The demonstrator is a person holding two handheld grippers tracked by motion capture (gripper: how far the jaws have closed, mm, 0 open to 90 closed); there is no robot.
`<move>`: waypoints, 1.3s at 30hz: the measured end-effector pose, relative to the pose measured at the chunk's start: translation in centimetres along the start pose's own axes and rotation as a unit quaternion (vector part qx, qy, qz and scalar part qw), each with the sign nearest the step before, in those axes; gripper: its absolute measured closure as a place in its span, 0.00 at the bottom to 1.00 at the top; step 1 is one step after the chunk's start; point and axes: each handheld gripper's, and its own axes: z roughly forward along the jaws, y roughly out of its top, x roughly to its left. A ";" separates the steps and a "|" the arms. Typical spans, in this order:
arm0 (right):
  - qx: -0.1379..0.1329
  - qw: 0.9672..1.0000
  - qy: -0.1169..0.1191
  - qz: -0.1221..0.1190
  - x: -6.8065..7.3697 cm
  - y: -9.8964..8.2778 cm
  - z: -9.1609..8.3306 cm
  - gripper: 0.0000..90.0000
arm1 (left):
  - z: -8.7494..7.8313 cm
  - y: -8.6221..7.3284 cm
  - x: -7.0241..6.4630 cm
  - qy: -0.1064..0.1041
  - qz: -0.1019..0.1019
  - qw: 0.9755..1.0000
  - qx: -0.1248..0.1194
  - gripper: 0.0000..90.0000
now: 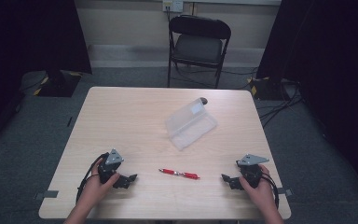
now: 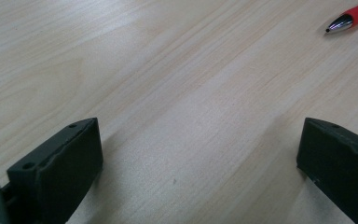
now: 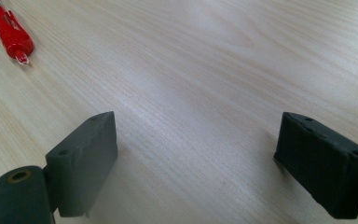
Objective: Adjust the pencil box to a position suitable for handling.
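Our left gripper (image 1: pixel 131 178) rests low on the bench (image 1: pixel 121 121) near its front edge, jaws spread wide with nothing but bare wood between them. Our right gripper (image 1: pixel 225 178) sits the same way on the other side, jaws spread and empty. Both point inward, toward each other.

Between them, apart from either, lies one red pen (image 1: pixel 179 174), flat on the bench, its silver tip toward our left gripper and its clip end toward our right. Farther back, past the middle of the bench, stands one clear plastic case (image 1: pixel 190 123), its lid tilted up and open. A small dark object (image 1: pixel 204 100) sits just behind it; we cannot tell what it is. Beyond the bench stands one black folding chair (image 1: pixel 199 44).

We judge that the work has not yet begun. The next move probably calls for one gripper to slide toward the pen, straddle its thin barrel and close squarely across it.
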 end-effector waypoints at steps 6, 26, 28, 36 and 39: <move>0.000 1.000 0.000 0.001 0.0 0.0 0.0 0.13 | 0.0 0.0 0.0 -0.001 0.000 1.000 0.000 0.00; -0.015 0.999 0.013 -0.041 1.9 3.3 1.7 0.18 | -0.3 -0.3 -0.3 0.002 -0.010 1.000 -0.003 0.00; -0.021 0.998 0.023 -0.048 2.2 4.1 2.4 0.18 | -0.3 -0.4 -0.3 0.003 -0.010 1.000 0.000 0.00; -0.016 0.997 0.046 -0.062 2.3 7.1 5.2 0.18 | -0.4 -0.4 -0.3 0.005 -0.008 1.000 -0.002 0.00; -0.016 0.997 0.046 -0.061 2.0 7.8 6.1 0.18 | -0.4 -0.4 -0.3 0.005 -0.008 1.000 -0.001 0.00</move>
